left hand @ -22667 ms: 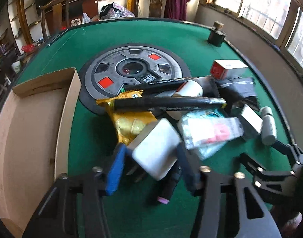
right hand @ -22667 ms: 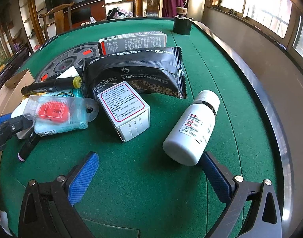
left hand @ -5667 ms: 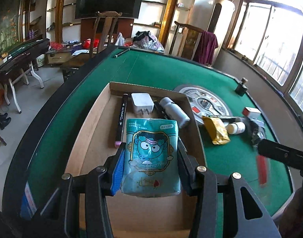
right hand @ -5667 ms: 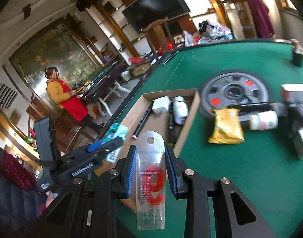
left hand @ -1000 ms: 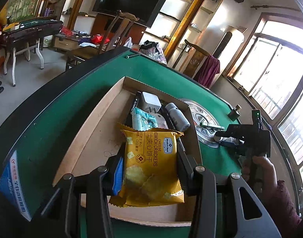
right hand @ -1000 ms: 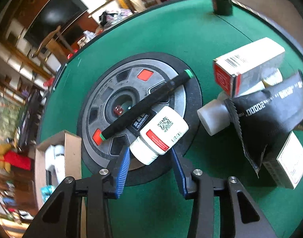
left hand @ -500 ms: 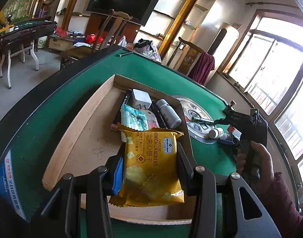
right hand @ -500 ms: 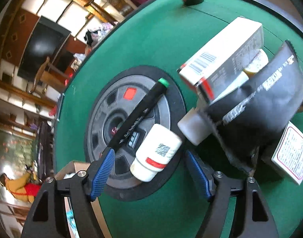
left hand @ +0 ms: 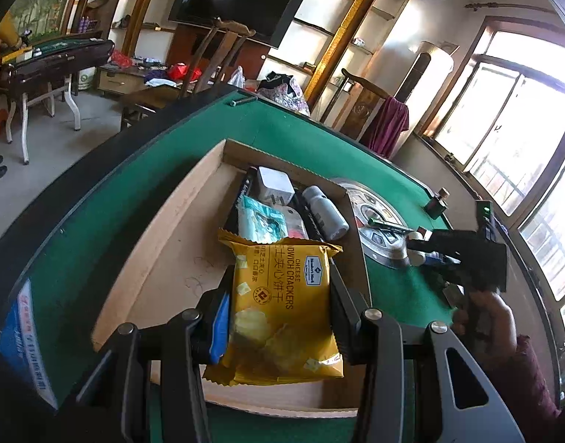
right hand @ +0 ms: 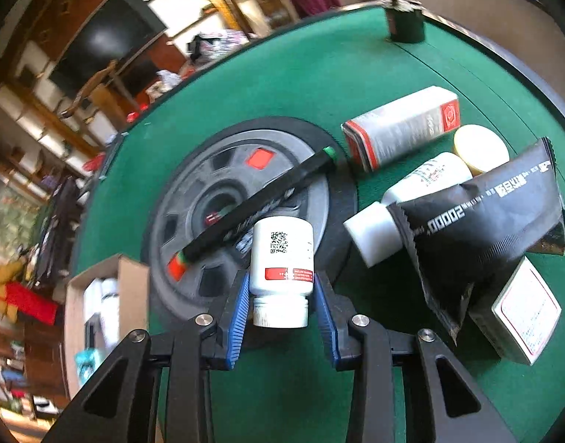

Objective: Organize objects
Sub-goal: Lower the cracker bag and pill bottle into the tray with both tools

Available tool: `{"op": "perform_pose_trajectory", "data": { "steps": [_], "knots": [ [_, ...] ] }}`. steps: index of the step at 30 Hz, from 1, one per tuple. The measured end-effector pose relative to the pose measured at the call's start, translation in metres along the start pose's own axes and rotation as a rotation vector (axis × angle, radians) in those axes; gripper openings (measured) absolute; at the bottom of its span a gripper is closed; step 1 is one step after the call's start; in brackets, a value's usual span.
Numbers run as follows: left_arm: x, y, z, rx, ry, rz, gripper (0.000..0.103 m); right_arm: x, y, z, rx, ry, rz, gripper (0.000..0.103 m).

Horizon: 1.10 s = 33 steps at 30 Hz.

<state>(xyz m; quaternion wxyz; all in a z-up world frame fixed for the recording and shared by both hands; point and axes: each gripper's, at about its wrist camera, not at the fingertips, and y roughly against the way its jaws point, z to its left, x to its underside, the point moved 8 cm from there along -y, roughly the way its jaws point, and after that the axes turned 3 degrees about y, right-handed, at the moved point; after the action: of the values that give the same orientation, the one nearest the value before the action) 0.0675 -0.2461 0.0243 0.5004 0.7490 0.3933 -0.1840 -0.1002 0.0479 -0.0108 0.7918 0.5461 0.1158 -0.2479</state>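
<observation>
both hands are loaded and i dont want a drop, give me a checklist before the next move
1. Left gripper clamped on cracker packet: ok.
2. Packet over cardboard box: ok.
3. Bare floor in box for it: ok.
4. Right gripper pads on white pill bottle after just closing: ok.
5. Bottle clear of black marker: cannot tell.
6. Bottle cap tight: cannot tell.

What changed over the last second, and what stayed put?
The right gripper had its jaws wide around the small white bottle half a second ago; they have just been closing, and the blue pads now press on its sides. The bottle has turned to point straight away from the camera. The left gripper holds the yellow cracker packet over the cardboard box as before.
</observation>
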Motion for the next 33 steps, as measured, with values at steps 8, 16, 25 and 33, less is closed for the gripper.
{"op": "perform_pose_trajectory", "data": {
  "steps": [8,16,25,33],
  "knots": [
    [-0.029,0.003,0.013,-0.065,-0.017,-0.01,0.044,0.022,0.03,0.035,-0.194,0.057,0.01,0.038],
    [-0.068,-0.03,0.023,-0.125,-0.049,0.048,0.044,0.06,0.037,0.112,-0.413,0.151,0.101,0.038],
    [-0.101,-0.078,0.037,-0.192,-0.056,0.09,0.044,0.078,0.009,0.228,-0.559,0.263,0.255,0.038],
    [-0.094,-0.114,0.041,-0.185,-0.09,0.161,0.044,0.108,-0.017,0.229,-0.49,0.355,0.254,0.039]
  ]
}}
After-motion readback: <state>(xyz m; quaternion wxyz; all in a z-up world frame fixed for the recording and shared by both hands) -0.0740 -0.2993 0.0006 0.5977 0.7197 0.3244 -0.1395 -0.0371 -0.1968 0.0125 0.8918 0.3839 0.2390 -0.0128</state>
